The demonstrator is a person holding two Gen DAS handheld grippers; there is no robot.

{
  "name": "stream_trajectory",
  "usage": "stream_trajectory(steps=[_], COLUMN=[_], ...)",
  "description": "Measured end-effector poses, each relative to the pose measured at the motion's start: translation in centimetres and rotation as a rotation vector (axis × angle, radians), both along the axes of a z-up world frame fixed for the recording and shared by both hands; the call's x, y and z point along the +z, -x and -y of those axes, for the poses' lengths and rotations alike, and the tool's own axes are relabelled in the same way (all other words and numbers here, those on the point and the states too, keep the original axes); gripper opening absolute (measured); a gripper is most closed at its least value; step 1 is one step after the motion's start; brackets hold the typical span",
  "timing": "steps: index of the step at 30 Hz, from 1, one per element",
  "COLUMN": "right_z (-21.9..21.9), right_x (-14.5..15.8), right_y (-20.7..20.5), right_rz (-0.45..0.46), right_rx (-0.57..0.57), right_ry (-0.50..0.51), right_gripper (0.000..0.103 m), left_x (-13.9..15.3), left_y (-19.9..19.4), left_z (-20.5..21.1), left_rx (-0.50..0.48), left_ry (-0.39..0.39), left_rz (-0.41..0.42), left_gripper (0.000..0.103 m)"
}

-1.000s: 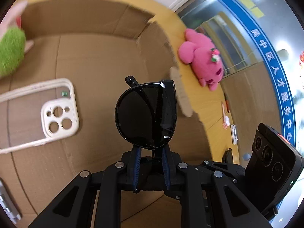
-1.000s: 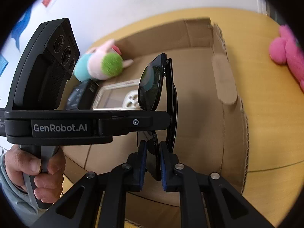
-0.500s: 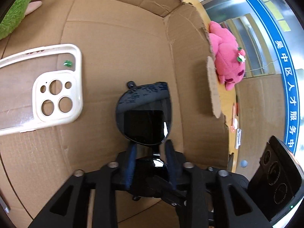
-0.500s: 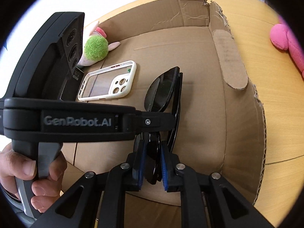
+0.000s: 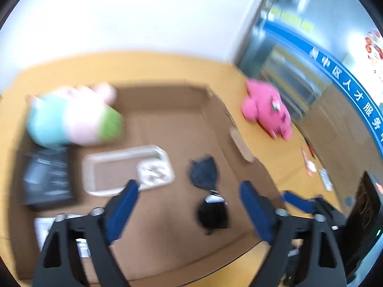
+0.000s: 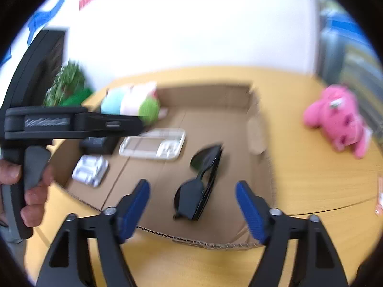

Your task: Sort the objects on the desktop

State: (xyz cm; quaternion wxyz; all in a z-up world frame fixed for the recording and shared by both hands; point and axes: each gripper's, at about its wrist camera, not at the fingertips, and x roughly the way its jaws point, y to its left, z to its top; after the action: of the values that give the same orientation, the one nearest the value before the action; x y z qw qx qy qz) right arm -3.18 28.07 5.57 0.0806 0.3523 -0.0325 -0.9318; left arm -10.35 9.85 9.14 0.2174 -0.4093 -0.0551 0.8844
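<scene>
Both frames smeared by motion blur. Left gripper with jaws spread wide, nothing between the blue pads. Right gripper likewise spread wide and empty, blue fingertips either side of the view.

Black folded sunglasses lying flat on the floor of the cardboard box, toward its right wall and near front edge, apart from both grippers; in the left wrist view the same sunglasses between and beyond the two fingers. White phone case flat near the middle of the box floor, just left of the sunglasses without touching them; seen also at. Pastel plush toy, blue, pink and green, against the far left corner of the box. Black packet at the left wall, in front of the plush. Small silvery-white item near the front left edge of the box; too blurred to name.

Box resting on a yellow wooden desk. Pink plush toy on the desk, well outside the box to the right. Left gripper's body across the left of the right wrist view, handle held in a bare hand.
</scene>
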Motion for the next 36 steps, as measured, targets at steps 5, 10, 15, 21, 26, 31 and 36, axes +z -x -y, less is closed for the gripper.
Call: stream_trajectory(steps=[5,10,15,21,26,31,36], right_z=[3.0,4.3,4.6,5.3,5.0,4.9,4.9], right_x=[-1.7,-3.1,-5.0,-5.6,-5.8,-5.8,-5.8], right_y=[-2.4,-2.5,-2.0,-2.7,-3.3,-3.3,-3.2], right_rz=[-0.15,-0.178,-0.167,-0.242,-0.275,-0.274,-0.274], right_rx=[-0.027,-0.052,-0.094,-0.111,-0.098,-0.093,-0.093], right_ry=[-0.026,-0.034,-0.067,-0.096,-0.087,-0.086,-0.086], right_gripper=[0.081,0.081,0.083,0.088,0.09,0.091,0.091], left_x=[-1.2,-4.8,-7.7,-8.8,-9.2,-9.1,-9.1], left_y=[-6.0,-7.4,-7.9,-8.7,-10.0,-10.0,-10.0], left_z=[5.9,8.2,9.5,9.8,9.9,9.8,9.8], left_rx=[0.181,0.304,0.362,0.39,0.384,0.387,0.386], left_ry=[0.125,0.289,0.286,0.249,0.234,0.236,0.234], left_rz=[-0.252,-0.299,-0.286,-0.345,-0.415,-0.414,-0.414], left_gripper=[0.103,0.103,0.103,0.103,0.103,0.102,0.102])
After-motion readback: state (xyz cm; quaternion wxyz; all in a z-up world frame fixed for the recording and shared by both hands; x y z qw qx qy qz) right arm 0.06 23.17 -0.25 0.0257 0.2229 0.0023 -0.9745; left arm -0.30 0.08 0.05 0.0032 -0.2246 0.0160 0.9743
